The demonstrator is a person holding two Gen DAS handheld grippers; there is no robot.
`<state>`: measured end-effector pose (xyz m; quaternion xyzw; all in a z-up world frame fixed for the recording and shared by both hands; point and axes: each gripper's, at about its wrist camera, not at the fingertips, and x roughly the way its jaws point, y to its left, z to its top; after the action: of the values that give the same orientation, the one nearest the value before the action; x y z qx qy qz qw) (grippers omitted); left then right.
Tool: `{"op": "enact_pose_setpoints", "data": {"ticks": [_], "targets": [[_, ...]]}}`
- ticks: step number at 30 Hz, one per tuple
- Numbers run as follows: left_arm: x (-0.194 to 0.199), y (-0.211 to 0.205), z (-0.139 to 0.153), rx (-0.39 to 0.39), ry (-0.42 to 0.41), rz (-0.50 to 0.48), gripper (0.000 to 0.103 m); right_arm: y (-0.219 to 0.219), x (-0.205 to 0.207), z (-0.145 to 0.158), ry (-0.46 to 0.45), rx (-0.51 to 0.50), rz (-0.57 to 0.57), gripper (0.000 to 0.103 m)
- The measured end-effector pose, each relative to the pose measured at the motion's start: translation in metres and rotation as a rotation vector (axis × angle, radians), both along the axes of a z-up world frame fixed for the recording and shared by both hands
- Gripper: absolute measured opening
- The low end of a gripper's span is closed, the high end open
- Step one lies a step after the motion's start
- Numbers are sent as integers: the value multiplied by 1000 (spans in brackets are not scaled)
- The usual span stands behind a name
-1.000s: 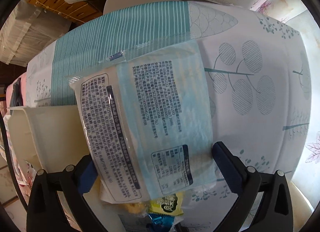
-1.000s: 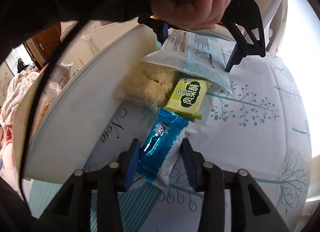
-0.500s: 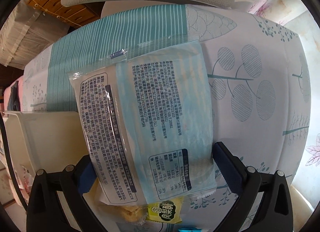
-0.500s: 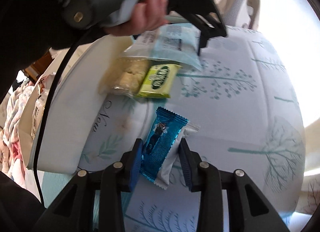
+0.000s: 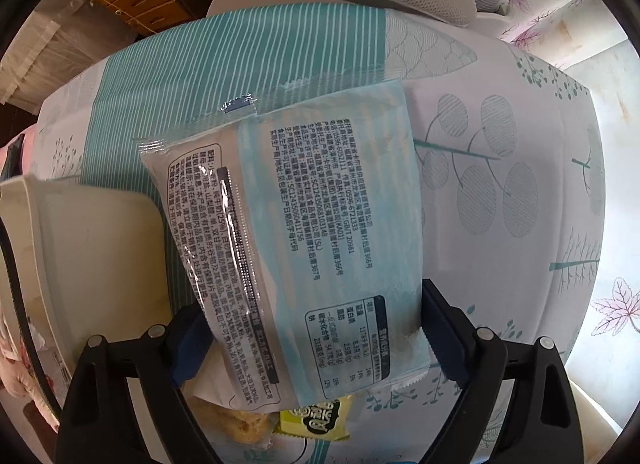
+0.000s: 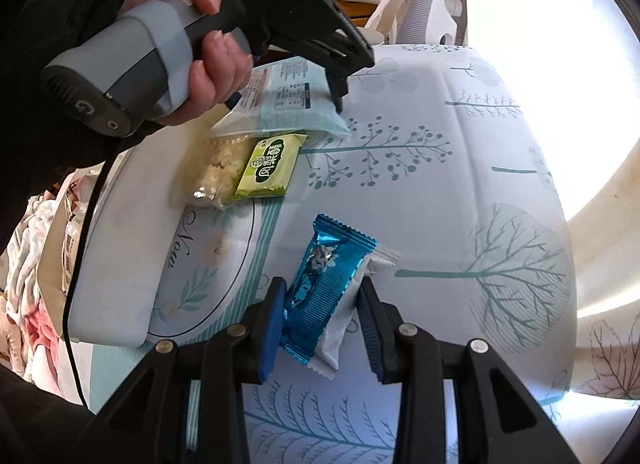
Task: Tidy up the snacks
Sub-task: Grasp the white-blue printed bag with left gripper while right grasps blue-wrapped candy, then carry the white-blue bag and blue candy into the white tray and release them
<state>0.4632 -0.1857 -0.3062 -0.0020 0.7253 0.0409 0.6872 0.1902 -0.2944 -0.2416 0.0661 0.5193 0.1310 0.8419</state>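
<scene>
Left wrist view. Left gripper [image 5: 316,340]: points straight down over the table; jaws closing, with the pale blue snack bag [image 5: 304,232] between them. The right pad sits against the bag's edge; the left pad's contact is hidden behind the film, so a full clamp cannot be confirmed. The bag lies back side up on the leaf-print tablecloth [image 5: 500,192], its left part overlapping the white tray [image 5: 92,248]. Dense printed Chinese text covers it, with a nutrition table near the gripper; no brand legible. Just nearer, partly under the bag: a clear pack of pale crumbly pieces [image 5: 244,424] and a yellow-green packet [image 5: 320,418].

Right wrist view. Right gripper [image 6: 322,324]: jaws partly apart, clamped on a blue foil bar [image 6: 320,288] and a white wrapper [image 6: 344,324] beside it, both raised off the cloth. Far left, a hand [image 6: 208,60] holds the other gripper over the snack bag. The yellow-green packet carries large Chinese characters and a round emblem. The tablecloth print reads "Nou" in script, the rest hidden.

Handling judgement: finish closing squarely across the bag's short width, gently enough to spare the contents, and lift straight so the two packets beneath stay put. Carry the bar pair level to the tray.
</scene>
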Motion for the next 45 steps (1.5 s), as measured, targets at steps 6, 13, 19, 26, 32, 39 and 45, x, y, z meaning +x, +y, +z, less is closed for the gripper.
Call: {"op": "enact_pose_setpoints", "data": {"ticks": [6, 13, 19, 26, 32, 39, 45], "targets": [[-13, -1, 7, -28, 48, 4, 89, -13, -6, 6, 18, 32, -37, 36], [-42, -2, 33, -85, 76, -23, 89, -25, -18, 11, 83, 88, -77, 36], [-67, 1, 75, -138, 53, -61, 88, -21, -29, 18, 142, 105, -114, 36], [-96, 11, 136, -195, -17, -93, 88, -14, -37, 28, 166, 106, -123, 36], [-123, 48, 185, -249, -92, -101, 88, -11, -46, 34, 186, 140, -127, 36], [-155, 84, 211, -274, -160, -92, 88, 5, -51, 50, 195, 177, -110, 36], [-192, 117, 227, -301, -261, -99, 88, 23, -54, 68, 172, 195, -97, 36]]}}
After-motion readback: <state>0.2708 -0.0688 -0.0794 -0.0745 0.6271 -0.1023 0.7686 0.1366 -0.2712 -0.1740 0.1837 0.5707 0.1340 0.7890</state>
